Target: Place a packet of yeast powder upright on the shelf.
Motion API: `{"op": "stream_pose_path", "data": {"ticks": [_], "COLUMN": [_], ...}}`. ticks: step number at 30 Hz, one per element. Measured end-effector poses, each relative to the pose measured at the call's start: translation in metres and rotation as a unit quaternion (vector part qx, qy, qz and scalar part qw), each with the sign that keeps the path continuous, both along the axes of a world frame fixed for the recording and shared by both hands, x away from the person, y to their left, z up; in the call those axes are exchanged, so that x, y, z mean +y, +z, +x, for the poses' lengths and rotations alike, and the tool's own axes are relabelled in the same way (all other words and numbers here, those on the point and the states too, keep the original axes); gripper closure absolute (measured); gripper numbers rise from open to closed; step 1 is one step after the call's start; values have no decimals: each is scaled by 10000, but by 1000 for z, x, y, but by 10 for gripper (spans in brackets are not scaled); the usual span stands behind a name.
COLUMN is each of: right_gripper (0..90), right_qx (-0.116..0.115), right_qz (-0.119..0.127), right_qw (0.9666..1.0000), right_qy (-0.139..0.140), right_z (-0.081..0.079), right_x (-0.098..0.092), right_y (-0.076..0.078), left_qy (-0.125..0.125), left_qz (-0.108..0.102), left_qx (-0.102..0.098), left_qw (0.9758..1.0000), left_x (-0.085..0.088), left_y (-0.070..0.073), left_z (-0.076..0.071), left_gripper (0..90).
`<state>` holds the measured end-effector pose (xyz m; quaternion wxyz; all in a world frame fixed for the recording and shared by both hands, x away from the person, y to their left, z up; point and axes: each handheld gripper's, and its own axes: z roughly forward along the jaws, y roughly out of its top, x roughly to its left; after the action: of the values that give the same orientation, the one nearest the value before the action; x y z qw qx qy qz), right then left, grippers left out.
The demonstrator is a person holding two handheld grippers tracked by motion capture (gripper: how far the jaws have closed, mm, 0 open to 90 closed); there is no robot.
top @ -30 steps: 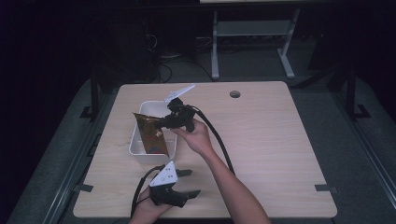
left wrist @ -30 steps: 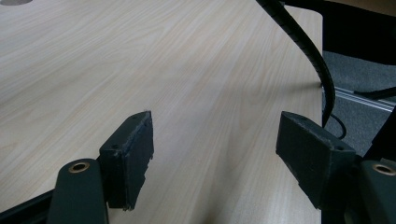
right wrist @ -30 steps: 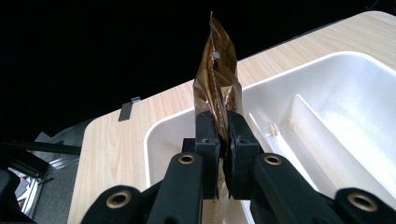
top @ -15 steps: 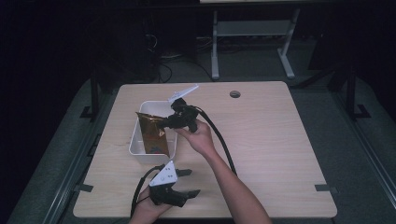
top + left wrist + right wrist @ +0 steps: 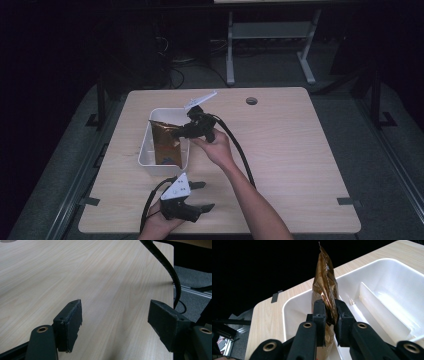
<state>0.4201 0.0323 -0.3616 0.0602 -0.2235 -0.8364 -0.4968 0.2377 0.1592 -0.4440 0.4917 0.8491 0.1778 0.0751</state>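
A crinkled brown foil packet [image 5: 163,138] [image 5: 325,287] stands on edge inside a white plastic bin [image 5: 145,152] [image 5: 387,270] on the left half of the table. My right gripper [image 5: 179,132] [image 5: 329,315] is shut on the packet's upper edge, reaching in from the bin's right side. The packet's lower part is down in the bin's near compartment, beside an inner divider wall [image 5: 382,307]. My left gripper [image 5: 200,196] [image 5: 115,327] rests low near the table's front edge, open, with bare wood between its jaws.
The light wooden table [image 5: 290,150] has a round cable hole [image 5: 251,101] at the back. A black cable [image 5: 240,150] [image 5: 167,267] trails from the right gripper across the table. A metal stand [image 5: 270,40] sits on the dark floor beyond.
My right gripper has carried the packet slightly down and toward the near end of the bin. The left gripper has stayed where it was.
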Motion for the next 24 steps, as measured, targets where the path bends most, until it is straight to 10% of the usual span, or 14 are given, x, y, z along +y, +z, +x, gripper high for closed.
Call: {"op": "stream_pose_path", "data": {"ticks": [24], "right_gripper": [683], "right_qx": [104], "right_qz": [77], "right_qw": [9999], "right_qy": [-52], "right_z": [0], "right_x": [-15], "right_y": [-2], "left_qy": [32], "left_qz": [10], "left_qx": [-27], "left_qw": [10000], "left_x": [0], "left_y": [0], "left_z": [1], "left_gripper": [267]}}
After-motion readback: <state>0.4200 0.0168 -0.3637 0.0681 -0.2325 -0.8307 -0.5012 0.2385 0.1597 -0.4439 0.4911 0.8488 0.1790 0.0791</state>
